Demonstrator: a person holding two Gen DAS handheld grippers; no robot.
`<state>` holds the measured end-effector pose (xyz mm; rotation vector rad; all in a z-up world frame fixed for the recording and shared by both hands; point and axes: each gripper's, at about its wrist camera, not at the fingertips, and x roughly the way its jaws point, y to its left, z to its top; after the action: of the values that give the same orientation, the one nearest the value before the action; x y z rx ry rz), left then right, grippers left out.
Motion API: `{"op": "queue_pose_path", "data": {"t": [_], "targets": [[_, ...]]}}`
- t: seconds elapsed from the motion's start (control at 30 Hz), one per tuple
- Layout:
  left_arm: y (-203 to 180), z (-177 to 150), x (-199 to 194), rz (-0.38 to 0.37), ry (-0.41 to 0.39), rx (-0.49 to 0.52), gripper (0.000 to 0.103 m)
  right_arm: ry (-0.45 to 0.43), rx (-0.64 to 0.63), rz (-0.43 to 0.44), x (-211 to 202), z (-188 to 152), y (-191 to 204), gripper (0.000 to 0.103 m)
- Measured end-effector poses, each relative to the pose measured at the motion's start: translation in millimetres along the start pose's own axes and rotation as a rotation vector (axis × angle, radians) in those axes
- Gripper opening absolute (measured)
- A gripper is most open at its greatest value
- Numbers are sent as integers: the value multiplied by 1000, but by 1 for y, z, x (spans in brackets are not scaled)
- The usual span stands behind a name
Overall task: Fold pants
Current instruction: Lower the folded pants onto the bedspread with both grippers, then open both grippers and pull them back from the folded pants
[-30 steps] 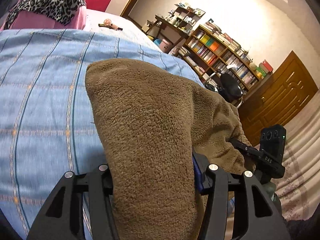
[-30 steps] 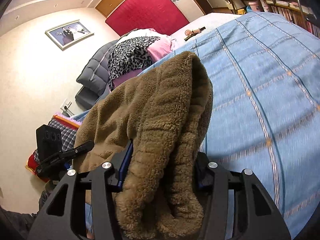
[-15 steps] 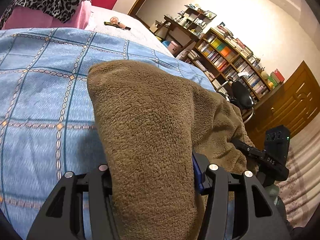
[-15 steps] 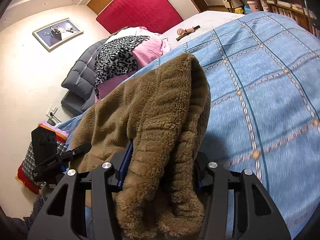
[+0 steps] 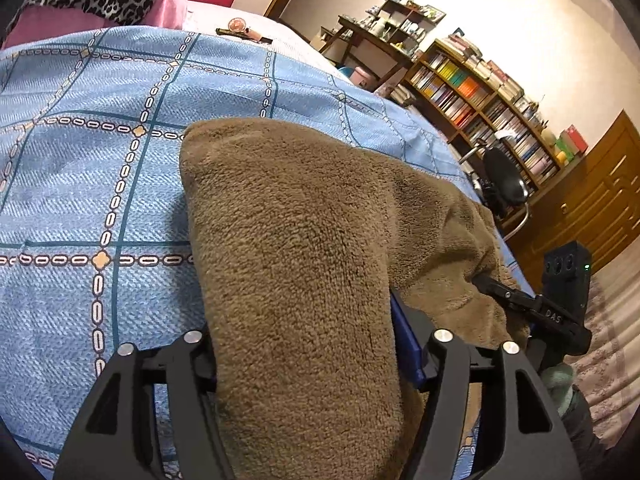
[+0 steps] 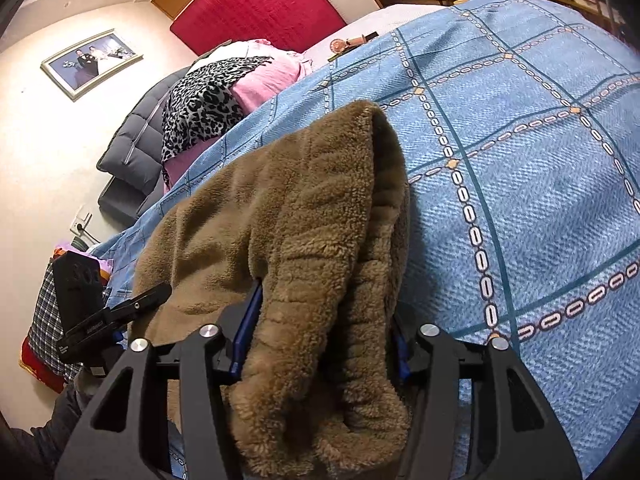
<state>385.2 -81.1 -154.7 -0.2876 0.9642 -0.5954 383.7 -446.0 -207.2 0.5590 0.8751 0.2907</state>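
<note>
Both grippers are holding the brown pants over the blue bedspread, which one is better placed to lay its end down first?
Neither clearly: probably together. The left gripper and right gripper each clamp a bunch of the pants above bare bedspread.

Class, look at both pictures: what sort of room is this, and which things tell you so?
Most likely a bedroom at home: a bed under a blue checked bedspread, pillows by a red headboard, and a bookshelf.
</note>
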Motion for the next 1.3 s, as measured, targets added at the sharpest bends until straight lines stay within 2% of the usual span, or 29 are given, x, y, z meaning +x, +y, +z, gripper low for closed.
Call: {"op": "queue_pose_path", "data": {"t": [0.1, 0.3, 0.43, 0.53, 0.63, 0.73, 0.8, 0.9, 1.1, 1.23, 1.3], "targets": [[-9, 2, -2, 56, 9, 23, 73, -12, 6, -29, -8, -4, 2, 60], [-31, -11, -24, 191, -22, 75, 74, -102, -54, -191, -45, -15, 25, 62], [-41, -30, -41, 212, -50, 108, 79, -124, -156, -328, -56, -32, 41, 62], [-45, -43, -37, 240, -30, 155, 79, -108, -182, -408, -47, -41, 40, 62], [-39, -50, -25, 265, -1, 164, 80, -100, -166, -423, -39, -46, 29, 66], [-31, -50, -16, 262, 4, 127, 89, -95, -126, -411, -37, -47, 21, 67], [-26, -50, -17, 259, 8, 90, 89, -92, -125, -420, -39, -46, 24, 67], [-32, -52, -29, 291, -7, 87, 88, -111, -122, -415, -54, -48, 36, 67], [-60, -58, -59, 389, -65, 152, 88, -183, -117, -368, -97, -66, 69, 69], [-80, -62, -79, 400, -104, 174, 92, -203, -145, -333, -115, -79, 96, 70], [-87, -61, -86, 399, -117, 188, 92, -208, -158, -327, -120, -84, 105, 75]]}}
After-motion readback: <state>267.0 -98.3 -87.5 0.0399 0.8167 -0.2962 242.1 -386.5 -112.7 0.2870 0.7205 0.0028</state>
